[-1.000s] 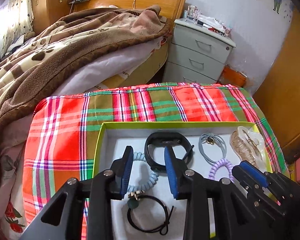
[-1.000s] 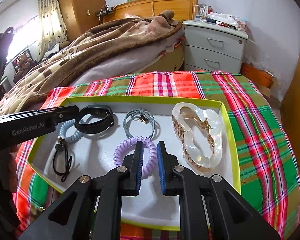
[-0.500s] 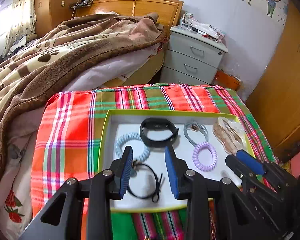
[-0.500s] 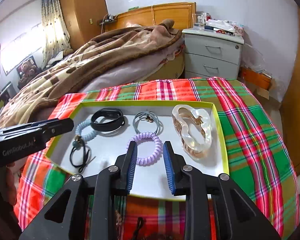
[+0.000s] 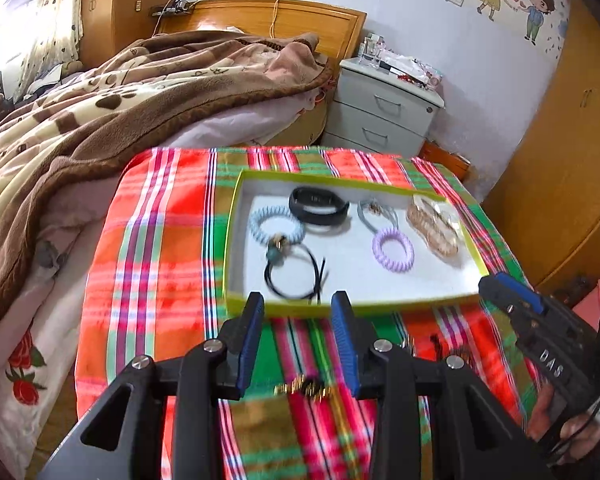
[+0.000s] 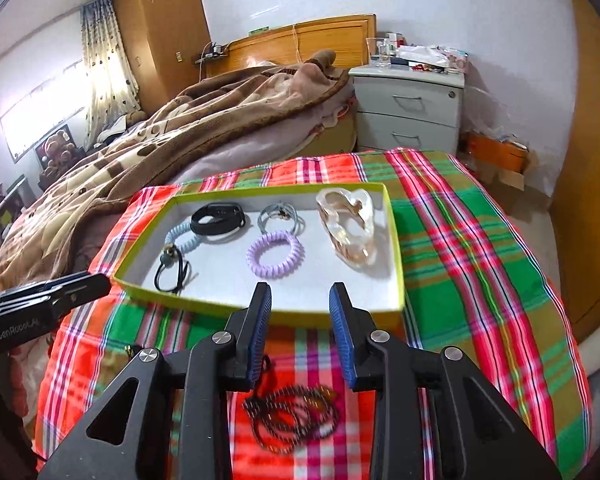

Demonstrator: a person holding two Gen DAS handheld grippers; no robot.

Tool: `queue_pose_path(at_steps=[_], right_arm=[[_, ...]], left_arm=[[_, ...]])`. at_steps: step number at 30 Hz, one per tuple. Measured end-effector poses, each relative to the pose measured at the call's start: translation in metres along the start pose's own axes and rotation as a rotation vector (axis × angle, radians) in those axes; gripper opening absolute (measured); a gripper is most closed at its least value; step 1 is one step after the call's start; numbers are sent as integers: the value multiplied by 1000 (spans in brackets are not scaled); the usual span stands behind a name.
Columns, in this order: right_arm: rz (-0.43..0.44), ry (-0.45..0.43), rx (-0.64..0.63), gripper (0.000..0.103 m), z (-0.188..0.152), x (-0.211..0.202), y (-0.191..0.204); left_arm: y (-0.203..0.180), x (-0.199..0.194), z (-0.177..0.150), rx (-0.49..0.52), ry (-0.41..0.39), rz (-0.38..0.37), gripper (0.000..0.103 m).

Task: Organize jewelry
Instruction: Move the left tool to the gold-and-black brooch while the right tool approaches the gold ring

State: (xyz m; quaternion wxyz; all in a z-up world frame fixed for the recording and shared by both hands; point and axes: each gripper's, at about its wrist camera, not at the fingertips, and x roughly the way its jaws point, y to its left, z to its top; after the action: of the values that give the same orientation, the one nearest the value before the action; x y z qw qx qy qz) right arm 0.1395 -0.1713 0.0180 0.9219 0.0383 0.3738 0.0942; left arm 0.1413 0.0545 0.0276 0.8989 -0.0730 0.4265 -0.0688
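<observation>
Tray (image 6: 396, 256) filled with hair ties, band and clip.
Both grippers (image 5: 298, 344) (image 6: 300, 336) are held apart, empty, nearer than it; beaded necklace (image 6: 292, 416) lies outside.

Black claw (image 5: 298, 342), blue ribbed pads (image 5: 342, 344)

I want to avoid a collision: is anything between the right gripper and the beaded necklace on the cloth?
Nothing visible. The right gripper is open, and the beaded necklace lies uncovered on the cloth just below its fingers.

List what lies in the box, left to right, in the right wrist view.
Black tie → blue coil → black band → purple coil → clear claw clip. Grey ties left out: they overlap the purple coil's span.
</observation>
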Motion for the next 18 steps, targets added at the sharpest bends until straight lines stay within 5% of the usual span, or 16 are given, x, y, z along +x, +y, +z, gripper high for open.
queue_pose_path(at_steps=[18], right_arm=[[-18, 27, 55, 32, -45, -24, -19]], left_arm=[[-3, 21, -49, 53, 92, -1, 46]])
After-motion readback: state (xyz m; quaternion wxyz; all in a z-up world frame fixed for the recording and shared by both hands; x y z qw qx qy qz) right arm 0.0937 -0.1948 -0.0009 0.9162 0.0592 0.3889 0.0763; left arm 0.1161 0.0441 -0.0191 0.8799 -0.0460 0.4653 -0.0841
